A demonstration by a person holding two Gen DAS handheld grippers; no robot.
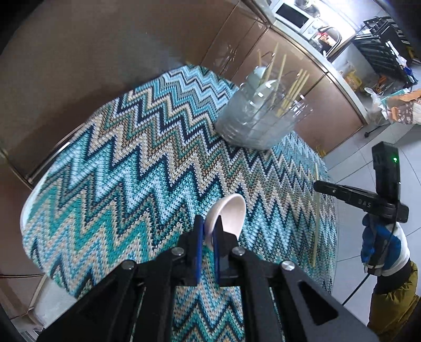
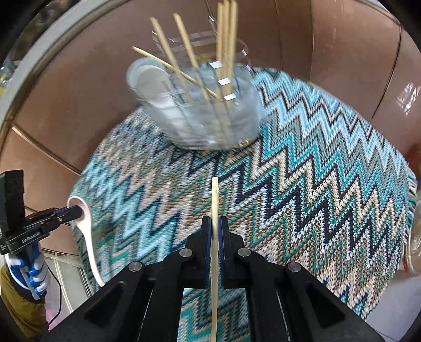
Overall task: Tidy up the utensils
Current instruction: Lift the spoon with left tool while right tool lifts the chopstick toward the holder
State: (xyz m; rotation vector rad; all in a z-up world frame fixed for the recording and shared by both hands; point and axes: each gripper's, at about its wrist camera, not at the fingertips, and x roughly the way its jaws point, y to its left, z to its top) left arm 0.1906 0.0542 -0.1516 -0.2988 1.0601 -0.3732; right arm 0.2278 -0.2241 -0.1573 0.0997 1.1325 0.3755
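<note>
My left gripper [image 1: 208,223] is shut on a white ceramic spoon [image 1: 231,213], held by the edge of its bowl above the zigzag cloth; from the right wrist view the same spoon [image 2: 86,226] hangs handle-down from that gripper [image 2: 75,211]. My right gripper [image 2: 215,223] is shut on a pale wooden chopstick [image 2: 215,200], which sticks out past the blue pads [image 2: 223,231]. In the left wrist view this chopstick [image 1: 316,210] hangs below the right gripper [image 1: 318,185]. A clear utensil holder [image 1: 255,118] [image 2: 205,110] at the cloth's far side holds several chopsticks and pale spoons.
A teal, beige and navy zigzag cloth [image 1: 131,171] [image 2: 315,171] covers the round table. Brown cabinet fronts [image 1: 302,86] stand behind it, with a microwave [image 1: 294,15] on the counter. Gloved hands [image 1: 381,244] hold the gripper handles at the table's edge.
</note>
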